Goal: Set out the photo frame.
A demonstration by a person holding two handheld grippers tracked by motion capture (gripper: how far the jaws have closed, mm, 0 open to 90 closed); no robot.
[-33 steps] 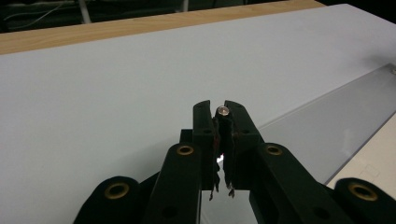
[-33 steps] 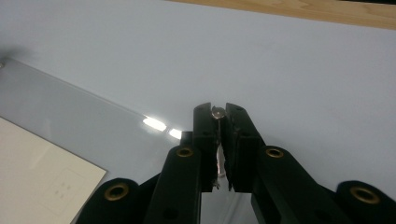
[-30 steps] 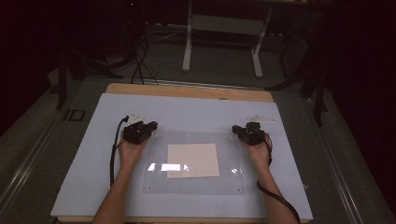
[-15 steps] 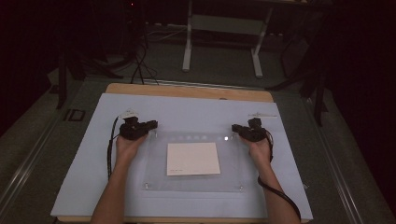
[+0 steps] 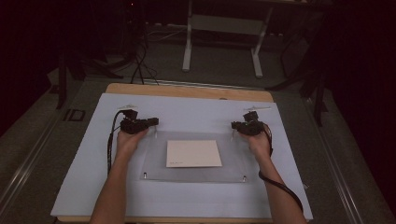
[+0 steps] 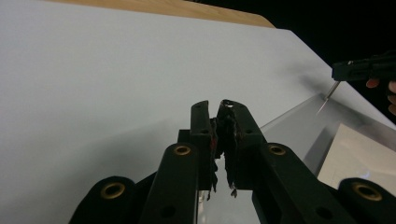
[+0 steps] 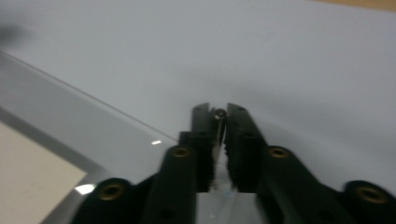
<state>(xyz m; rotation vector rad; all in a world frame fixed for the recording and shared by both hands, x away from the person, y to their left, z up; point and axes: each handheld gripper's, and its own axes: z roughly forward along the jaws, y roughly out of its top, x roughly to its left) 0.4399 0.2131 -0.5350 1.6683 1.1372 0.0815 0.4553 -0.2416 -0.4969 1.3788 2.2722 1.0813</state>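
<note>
Covering wooden table point(image 5: 187, 89): white mat point(image 5: 196, 112) | dark room | both claws narrow, gripping clear sheet point(image 5: 154, 165)

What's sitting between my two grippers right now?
In the high view, between the left gripper and right gripper lies the clear sheet's far edge, with the cream card just nearer you.

Your site reads as a darkened lab, white-covered counter point(image 5: 140, 196), loose cables point(image 5: 138, 65), metal stand legs point(image 5: 188, 46) behind.
</note>
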